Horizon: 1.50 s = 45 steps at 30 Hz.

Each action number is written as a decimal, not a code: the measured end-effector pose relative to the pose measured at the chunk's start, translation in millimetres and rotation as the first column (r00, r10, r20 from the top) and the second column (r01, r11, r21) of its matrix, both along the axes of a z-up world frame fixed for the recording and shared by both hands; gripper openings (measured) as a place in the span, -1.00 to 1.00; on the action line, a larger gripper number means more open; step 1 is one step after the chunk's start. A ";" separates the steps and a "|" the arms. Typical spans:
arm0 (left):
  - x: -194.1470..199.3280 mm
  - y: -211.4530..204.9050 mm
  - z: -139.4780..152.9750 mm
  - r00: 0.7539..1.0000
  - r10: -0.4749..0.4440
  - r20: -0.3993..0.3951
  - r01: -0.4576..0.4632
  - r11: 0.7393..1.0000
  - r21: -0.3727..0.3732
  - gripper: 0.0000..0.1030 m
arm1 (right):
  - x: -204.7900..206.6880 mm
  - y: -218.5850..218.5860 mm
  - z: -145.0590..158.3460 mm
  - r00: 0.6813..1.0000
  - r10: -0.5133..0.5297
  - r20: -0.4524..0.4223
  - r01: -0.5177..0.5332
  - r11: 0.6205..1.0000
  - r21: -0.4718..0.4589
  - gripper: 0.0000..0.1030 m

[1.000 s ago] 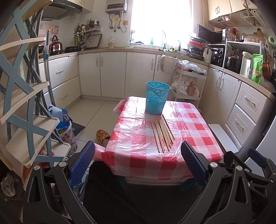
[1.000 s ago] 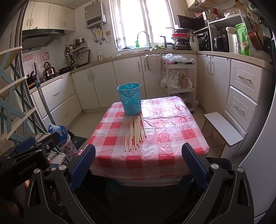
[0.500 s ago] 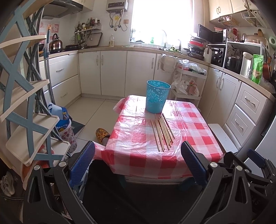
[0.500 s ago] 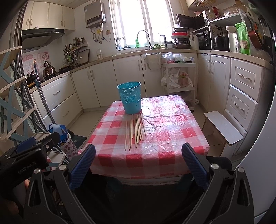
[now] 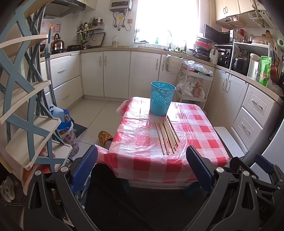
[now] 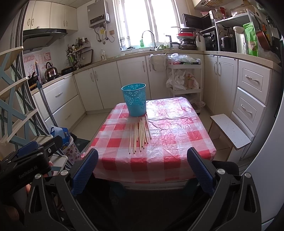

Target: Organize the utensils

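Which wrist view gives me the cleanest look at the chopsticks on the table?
Right wrist: the chopsticks run almost straight away from the camera, near center, each tip distinct. Left wrist shows the same bundle slanted and slightly off-center, but fully visible.

Tablecloth (image 5: 198, 140) right clear — bin (image 5: 162, 98) behind

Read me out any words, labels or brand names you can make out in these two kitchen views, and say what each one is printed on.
"GenRobot.AI": on the side of the left gripper, seen from the right wrist.
Red character on the pink wall poster: too blurred to read.
Print on the blue bag on the floor: too small to read.
Green packet on the counter: lettering unreadable.
Sticker on the water heater: unreadable.
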State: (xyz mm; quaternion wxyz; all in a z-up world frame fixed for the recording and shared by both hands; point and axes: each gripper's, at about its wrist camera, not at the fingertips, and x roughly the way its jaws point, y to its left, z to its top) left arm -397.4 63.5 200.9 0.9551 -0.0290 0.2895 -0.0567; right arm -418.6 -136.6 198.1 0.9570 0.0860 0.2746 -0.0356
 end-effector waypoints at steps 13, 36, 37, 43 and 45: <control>-0.6 -0.5 -1.8 1.000 0.001 -0.004 -0.001 1.000 -0.001 0.86 | -0.2 1.8 0.0 1.000 0.002 0.000 -0.002 1.000 -0.003 0.86; 12.5 2.8 -10.1 0.999 -0.019 -0.041 0.018 1.000 -0.008 0.86 | 4.0 4.3 -2.9 1.000 0.024 -0.017 -0.024 1.000 0.007 0.86; 15.8 4.0 -11.2 0.999 -0.019 -0.048 0.019 1.000 -0.010 0.86 | 6.8 3.9 -3.0 1.000 0.024 -0.017 -0.023 1.000 0.004 0.86; 47.0 12.4 -29.4 0.994 -0.016 -0.110 0.015 1.000 -0.016 0.86 | 42.4 -4.1 -13.9 0.997 0.036 -0.065 -0.038 0.999 -0.022 0.86; 61.3 13.4 -37.1 0.991 -0.014 -0.136 0.011 1.000 -0.027 0.86 | 58.0 -7.4 -22.3 0.995 0.036 -0.095 -0.041 0.998 -0.045 0.86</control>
